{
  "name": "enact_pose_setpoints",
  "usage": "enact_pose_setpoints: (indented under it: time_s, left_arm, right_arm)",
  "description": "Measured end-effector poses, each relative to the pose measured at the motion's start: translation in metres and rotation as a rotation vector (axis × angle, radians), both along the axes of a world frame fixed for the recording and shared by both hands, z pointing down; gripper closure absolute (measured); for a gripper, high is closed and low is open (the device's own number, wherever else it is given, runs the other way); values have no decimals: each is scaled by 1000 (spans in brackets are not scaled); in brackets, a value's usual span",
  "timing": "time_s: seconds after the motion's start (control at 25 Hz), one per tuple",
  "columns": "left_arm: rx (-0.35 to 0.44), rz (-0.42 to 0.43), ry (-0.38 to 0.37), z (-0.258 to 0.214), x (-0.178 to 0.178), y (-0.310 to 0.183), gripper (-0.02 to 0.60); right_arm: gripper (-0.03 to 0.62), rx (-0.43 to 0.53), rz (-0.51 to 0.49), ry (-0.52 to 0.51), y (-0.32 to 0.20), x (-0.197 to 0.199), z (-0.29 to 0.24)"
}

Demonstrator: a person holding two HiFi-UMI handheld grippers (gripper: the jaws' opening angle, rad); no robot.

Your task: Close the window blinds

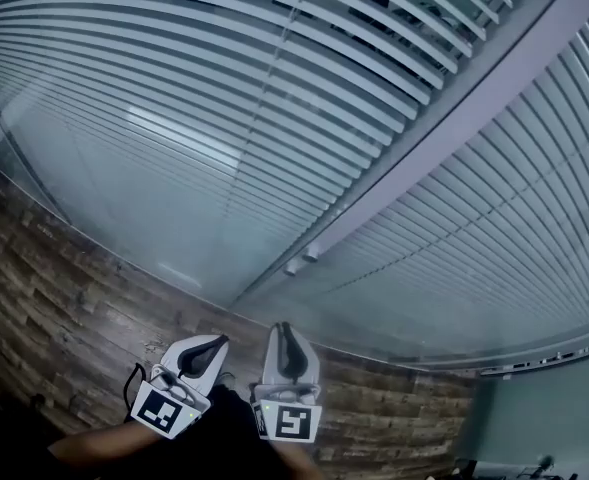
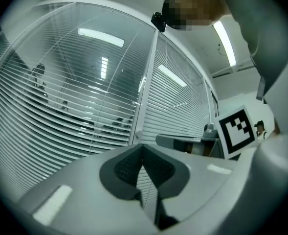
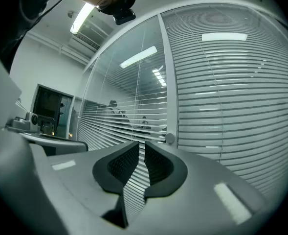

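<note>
White horizontal window blinds hang behind glass in two panes, split by a grey frame post. The left pane's slats stand apart, and I see an office through them. The right pane's slats lie closer together. Both grippers are held low in front of the glass, touching nothing. My left gripper is shut and empty, its tips meeting. My right gripper is open by a narrow gap with nothing between its pads.
A small round knob sits at the foot of the frame post. Wood-pattern flooring runs along the base of the glass. A dark monitor stands on a desk to the left. The right gripper's marker cube shows beside the left gripper.
</note>
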State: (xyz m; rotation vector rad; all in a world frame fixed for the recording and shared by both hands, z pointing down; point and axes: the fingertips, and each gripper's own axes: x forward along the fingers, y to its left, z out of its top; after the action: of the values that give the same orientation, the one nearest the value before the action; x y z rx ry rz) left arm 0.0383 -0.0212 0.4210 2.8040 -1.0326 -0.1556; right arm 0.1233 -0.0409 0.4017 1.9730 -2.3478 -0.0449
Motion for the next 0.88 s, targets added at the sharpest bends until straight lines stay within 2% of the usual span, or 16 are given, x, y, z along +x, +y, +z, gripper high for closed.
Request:
enact_pose_setpoints:
  time_s: [0.12, 0.2, 0.44, 0.88]
  left_arm:
    - [27, 29, -9, -8, 12, -8, 583]
    - [63, 42, -10, -15, 17, -14, 583]
    - [94, 52, -46, -15, 10, -25, 583]
    - [78, 62, -37, -6, -7, -40, 583]
  right_arm:
    - [517, 15, 7, -7, -20, 13, -10]
    - [513, 24, 20, -13, -32, 19, -12]
    - [467, 9, 106, -29, -67, 40, -9]
    - [445, -19, 220, -44, -101, 54, -4]
